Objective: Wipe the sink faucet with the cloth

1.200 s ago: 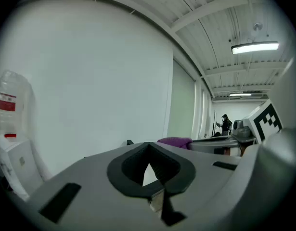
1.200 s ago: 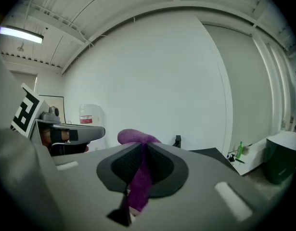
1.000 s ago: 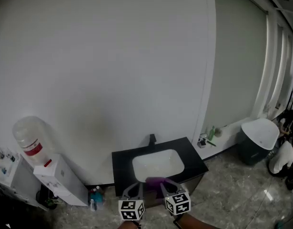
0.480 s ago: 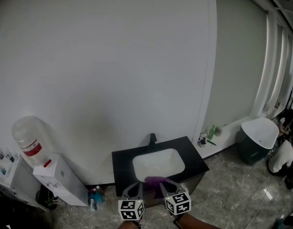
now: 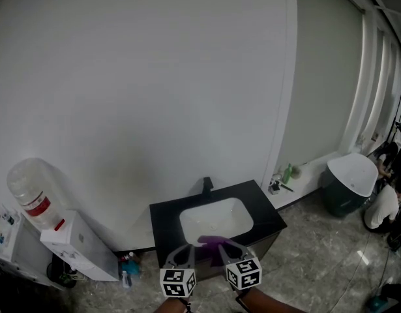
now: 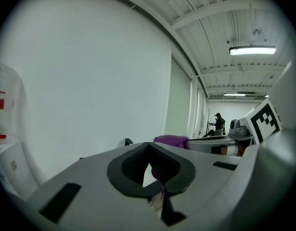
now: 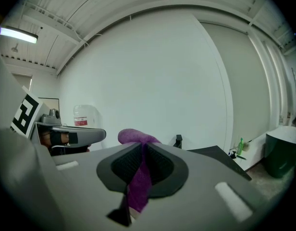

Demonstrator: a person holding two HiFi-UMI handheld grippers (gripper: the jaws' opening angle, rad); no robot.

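Observation:
A black faucet (image 5: 207, 186) stands at the back of a white basin (image 5: 216, 219) set in a black counter (image 5: 268, 217) against the wall. Both grippers hover in front of the counter's near edge, well short of the faucet. My right gripper (image 5: 221, 248) is shut on a purple cloth (image 5: 212, 242); in the right gripper view the cloth (image 7: 138, 179) hangs between the pads, with the faucet (image 7: 178, 141) beyond. My left gripper (image 5: 186, 253) is beside it, its jaws together with nothing solid between them (image 6: 148, 146). The cloth (image 6: 171, 140) shows past them.
A water dispenser (image 5: 70, 243) with a bottle (image 5: 29, 189) stands left of the counter, with small bottles (image 5: 125, 269) on the floor. A green bottle (image 5: 288, 173) sits by the wall at right. Further right are a dark bin (image 5: 349, 181) and a crouching person (image 5: 383, 204).
The head view has shifted a little, so the sink sits slightly higher and closer. Both grippers stay side by side, the cloth still in the right one.

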